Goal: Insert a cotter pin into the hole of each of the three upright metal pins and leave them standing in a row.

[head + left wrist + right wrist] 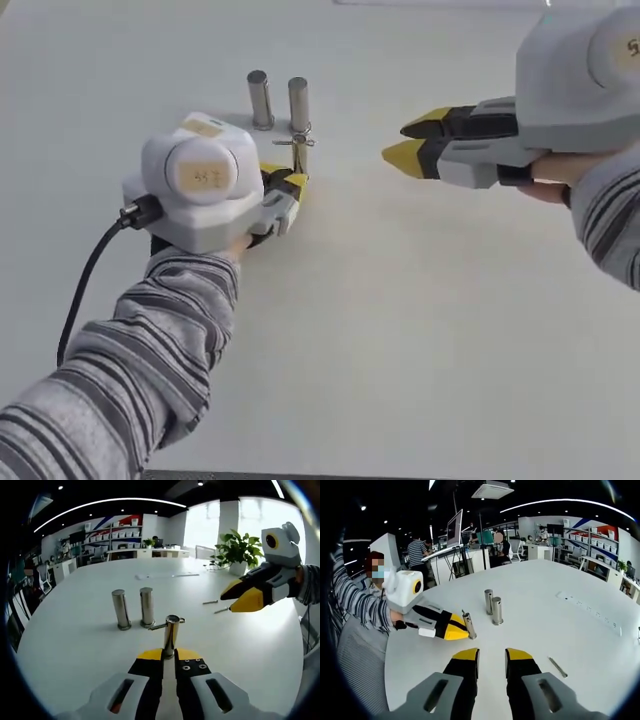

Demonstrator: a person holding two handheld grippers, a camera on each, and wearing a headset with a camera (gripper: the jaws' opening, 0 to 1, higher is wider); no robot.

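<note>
My left gripper point(294, 184) point(169, 655) is shut on the lower part of an upright metal pin point(171, 632) point(469, 624). A cotter pin point(297, 143) point(161, 625) sticks through the hole near that pin's top. Two more metal pins point(260, 98) point(298, 103) stand side by side just beyond it, also seen as metal pins point(120, 609) point(146, 607). My right gripper point(397, 142) point(492, 654) hovers open to the right with nothing between its jaws. Loose cotter pins point(210, 601) point(221, 610) lie on the white table point(420, 320).
One loose cotter pin point(557, 666) lies to the right of my right gripper's jaws. A power strip point(590, 611) runs along the table farther off. A potted plant point(239, 552) stands at the table's far edge. People sit at desks in the background.
</note>
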